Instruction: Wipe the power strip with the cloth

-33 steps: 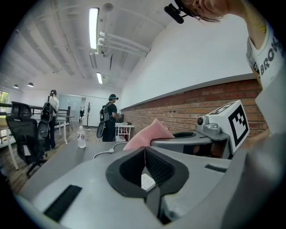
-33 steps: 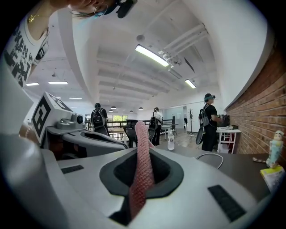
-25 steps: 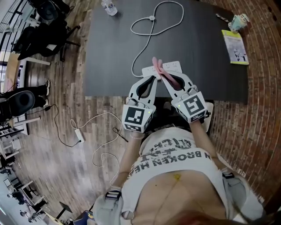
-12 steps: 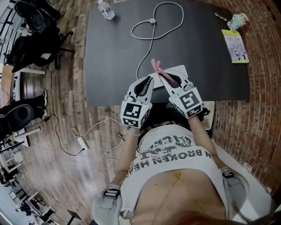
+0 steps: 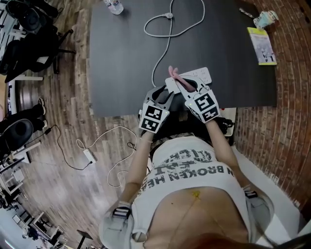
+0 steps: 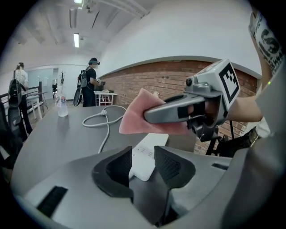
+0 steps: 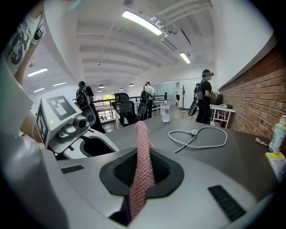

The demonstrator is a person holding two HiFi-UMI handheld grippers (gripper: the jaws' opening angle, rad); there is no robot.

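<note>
The white power strip lies near the front edge of the black table, and its cable loops away to the far side. My right gripper is shut on a pink cloth, which sticks up between its jaws just left of the strip. My left gripper hangs beside it at the table's front edge. Its jaws have just been opening and now stand apart. The strip's near end shows through the gap, and the pads do not press on it.
A water bottle stands at the table's far left corner. A yellow-green booklet and a small figure sit at the far right. People stand in the background of both gripper views. A brick wall runs along the right.
Both grippers have sunk toward the table's front edge and the strip's near end. The left jaws, shut before, now stand apart. The right gripper still holds the cloth.
</note>
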